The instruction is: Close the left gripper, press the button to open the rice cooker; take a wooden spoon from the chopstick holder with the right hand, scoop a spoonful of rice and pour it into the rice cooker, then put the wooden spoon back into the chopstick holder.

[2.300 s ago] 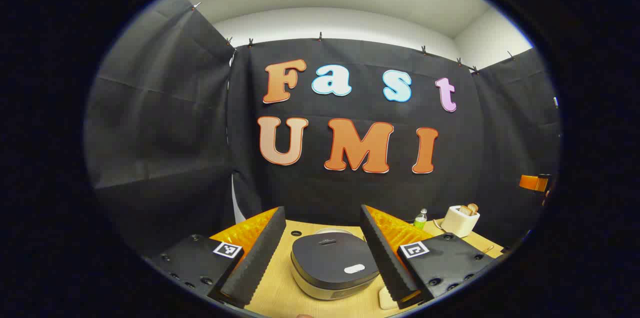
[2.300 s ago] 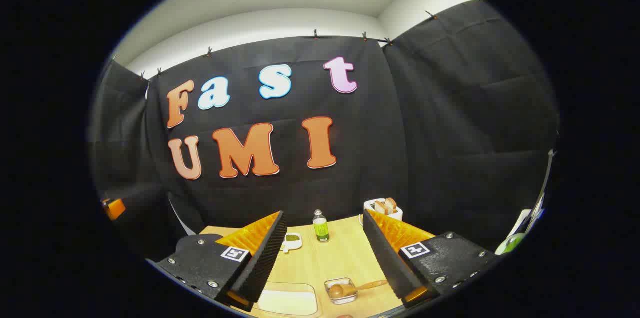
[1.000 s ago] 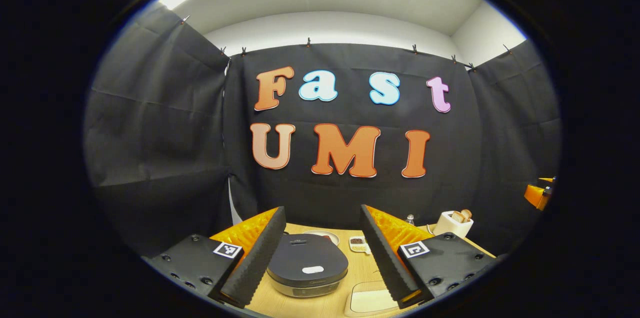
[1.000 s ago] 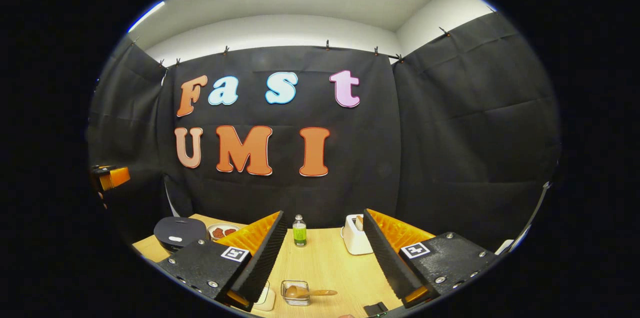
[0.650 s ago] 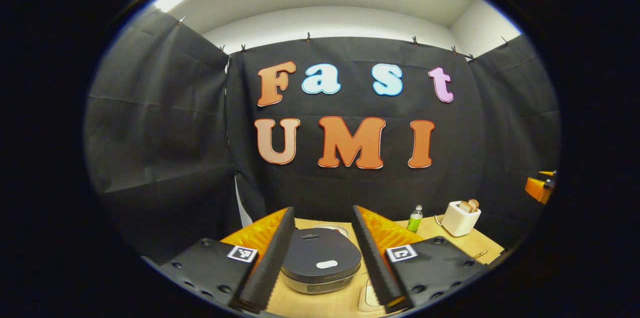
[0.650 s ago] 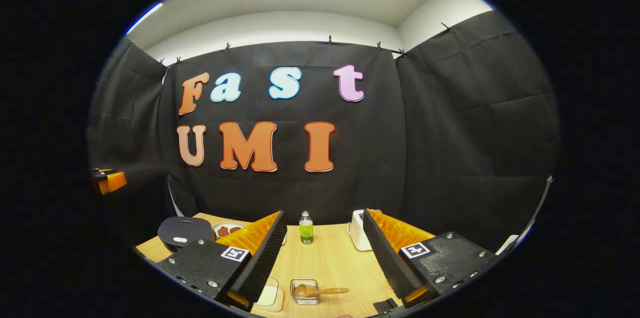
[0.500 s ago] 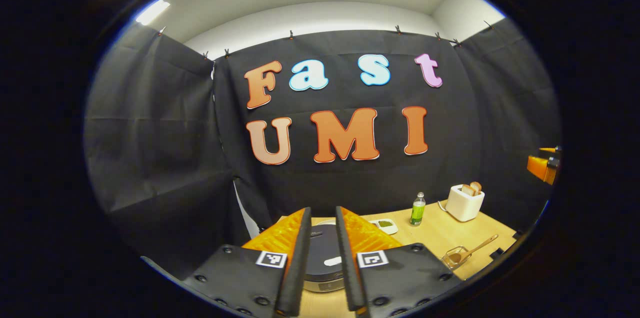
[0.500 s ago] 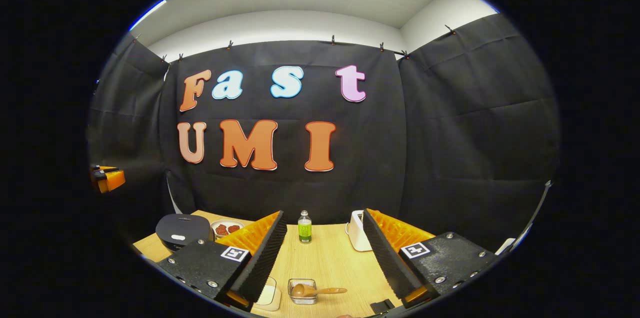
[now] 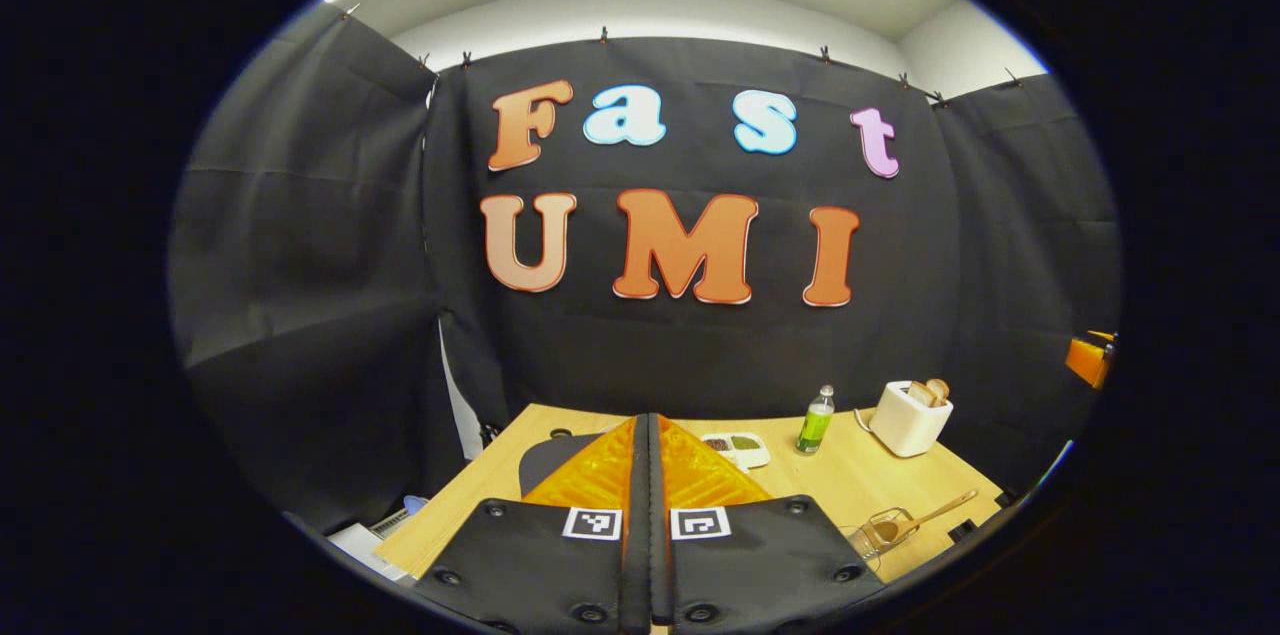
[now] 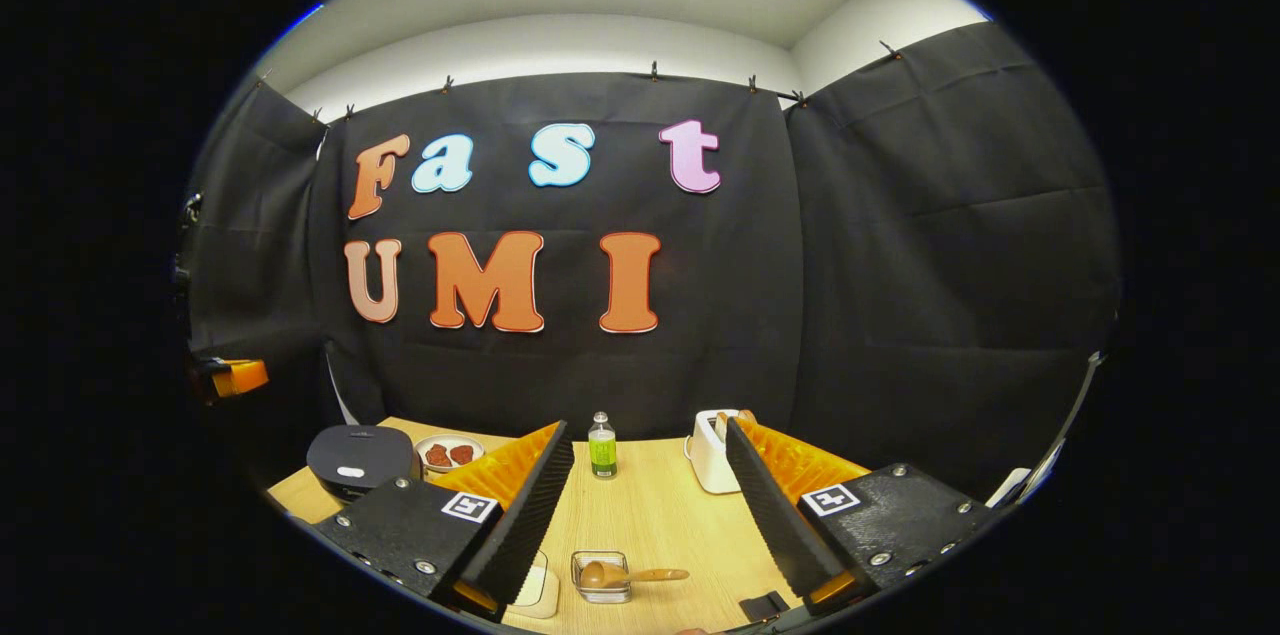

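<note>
The wooden table (image 10: 660,505) is seen with the dark rice cooker (image 10: 360,458) standing at its far left corner, lid down, so the opening step is judged to be in hand and not yet done. In the left gripper view the left gripper (image 9: 648,475) is clenched on nothing, its two fingers pressed flat together, and a dark edge of the cooker (image 9: 545,460) is glimpsed just behind them. The next move is judged to call for the closed tips to be lowered onto the pale button (image 10: 351,472) on the lid and pushed down squarely.

The right gripper (image 10: 650,500) is held released, jaws wide apart, above the table's near side. Between its fingers a small clear holder (image 10: 600,577) is seen with the wooden spoon (image 10: 632,575) lying across it, bowl inside and handle out to the right.

Most of the cooker and its button are hidden by the left fingers in the left gripper view. The rice to be scooped cannot be made out with certainty; a pale tray (image 10: 540,593) beside the holder is cut off by a finger
</note>
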`<state>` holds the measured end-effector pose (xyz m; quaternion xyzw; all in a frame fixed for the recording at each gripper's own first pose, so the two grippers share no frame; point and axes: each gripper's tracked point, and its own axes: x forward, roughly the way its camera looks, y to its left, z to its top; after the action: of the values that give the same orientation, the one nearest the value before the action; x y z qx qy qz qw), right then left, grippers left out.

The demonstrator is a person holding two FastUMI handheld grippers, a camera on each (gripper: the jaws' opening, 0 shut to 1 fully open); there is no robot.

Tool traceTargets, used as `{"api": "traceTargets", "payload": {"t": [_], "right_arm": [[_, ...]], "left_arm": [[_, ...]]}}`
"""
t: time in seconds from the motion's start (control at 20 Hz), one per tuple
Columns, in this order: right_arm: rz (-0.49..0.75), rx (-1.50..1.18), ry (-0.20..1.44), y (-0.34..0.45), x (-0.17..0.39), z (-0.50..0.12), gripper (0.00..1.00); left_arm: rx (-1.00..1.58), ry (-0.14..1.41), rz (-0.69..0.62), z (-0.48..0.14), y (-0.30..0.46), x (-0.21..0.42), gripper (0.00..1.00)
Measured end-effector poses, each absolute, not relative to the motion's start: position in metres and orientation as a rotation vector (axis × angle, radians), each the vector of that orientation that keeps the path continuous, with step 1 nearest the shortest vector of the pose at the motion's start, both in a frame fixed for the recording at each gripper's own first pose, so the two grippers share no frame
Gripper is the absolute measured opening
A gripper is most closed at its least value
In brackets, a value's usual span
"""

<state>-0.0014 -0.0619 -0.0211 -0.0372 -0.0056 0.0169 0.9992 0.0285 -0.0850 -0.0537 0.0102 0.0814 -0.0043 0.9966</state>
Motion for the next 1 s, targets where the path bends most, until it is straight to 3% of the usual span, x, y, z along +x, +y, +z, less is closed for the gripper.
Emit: {"api": "traceTargets", "payload": {"t": [0.55,0.8,0.85,0.95,1.0], "right_arm": [[-0.019,-0.091,0.057,-0.086,-0.003,-0.045,0.95],[-0.044,-0.102,0.075,-0.096,-0.009,-0.053,0.95],[-0.051,-0.104,0.079,-0.098,-0.01,-0.054,1.0],[-0.056,-0.101,0.085,-0.101,-0.008,-0.056,0.95],[-0.054,-0.095,0.089,-0.101,-0.008,-0.057,0.95]], "left_arm": [[0.047,0.487,-0.038,-0.206,-0.093,0.086,0.04],[0.042,0.57,-0.012,-0.244,-0.081,0.09,0.04],[0.035,0.592,-0.007,-0.249,-0.08,0.086,0.04],[0.046,0.575,-0.018,-0.247,-0.08,0.089,0.0],[0.05,0.595,-0.015,-0.248,-0.08,0.085,0.04]]}}
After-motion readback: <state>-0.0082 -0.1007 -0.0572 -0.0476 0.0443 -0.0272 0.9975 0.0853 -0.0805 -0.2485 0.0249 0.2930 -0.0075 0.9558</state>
